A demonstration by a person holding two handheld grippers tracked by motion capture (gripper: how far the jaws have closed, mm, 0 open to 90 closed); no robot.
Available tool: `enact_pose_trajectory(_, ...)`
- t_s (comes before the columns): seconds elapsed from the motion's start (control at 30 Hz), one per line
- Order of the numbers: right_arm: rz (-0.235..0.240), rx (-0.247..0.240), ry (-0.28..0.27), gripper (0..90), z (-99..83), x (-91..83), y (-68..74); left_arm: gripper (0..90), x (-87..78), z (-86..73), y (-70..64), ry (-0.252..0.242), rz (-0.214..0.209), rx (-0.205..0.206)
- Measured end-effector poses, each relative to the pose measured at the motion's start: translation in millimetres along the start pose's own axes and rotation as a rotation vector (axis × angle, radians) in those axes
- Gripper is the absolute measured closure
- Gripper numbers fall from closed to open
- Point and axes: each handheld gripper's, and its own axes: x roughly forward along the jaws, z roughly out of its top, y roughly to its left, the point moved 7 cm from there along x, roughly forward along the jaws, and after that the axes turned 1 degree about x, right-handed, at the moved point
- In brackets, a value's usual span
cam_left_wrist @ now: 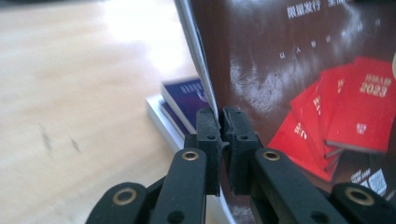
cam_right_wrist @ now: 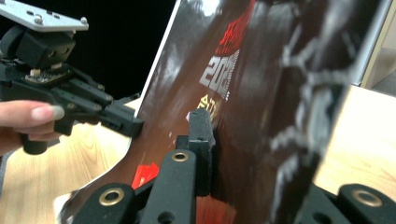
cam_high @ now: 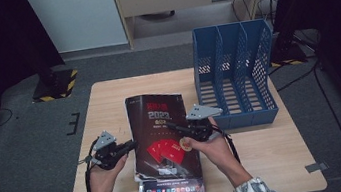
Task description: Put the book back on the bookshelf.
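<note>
While my left gripper [cam_left_wrist: 219, 122] has its fingers pinched tight on the dark booklet's [cam_high: 163, 127] left edge, my right gripper [cam_right_wrist: 219, 126] clamps its right edge. Booklet is lifted, tilted over 2 stacked magazines [cam_high: 171, 190] on the bench [cam_high: 267, 153].

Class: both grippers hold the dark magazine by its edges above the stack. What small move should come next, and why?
Probably lift it a little higher. The left gripper pinches the magazine at its left edge and the right gripper at its right, its lower end near the stack. The blue rack is a likely destination.
</note>
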Motion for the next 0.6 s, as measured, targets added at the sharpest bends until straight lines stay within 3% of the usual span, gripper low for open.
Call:
enact_pose_trajectory(0.2, 0.000, -0.028, -0.011, 82.7, 11.4, 4.6, 1.7, 86.3, -11.5, 6.9, 1.7, -0.021, 0.027, -0.001)
enact_pose_trajectory(0.33, -0.005, -0.073, -0.025, 82.9, 17.0, 5.0, 4.8, 86.4, -14.3, 12.7, 2.7, -0.052, 0.029, -0.012)
enact_pose_trajectory(0.47, -0.009, -0.089, -0.054, 83.4, 26.3, 3.1, 2.3, 86.5, -20.2, 24.5, -0.4, -0.087, 0.056, 0.007)
enact_pose_trajectory(0.6, -0.004, -0.107, -0.079, 83.7, 31.3, 1.2, 3.9, 86.6, -22.9, 24.7, -1.6, -0.099, 0.055, 0.018)
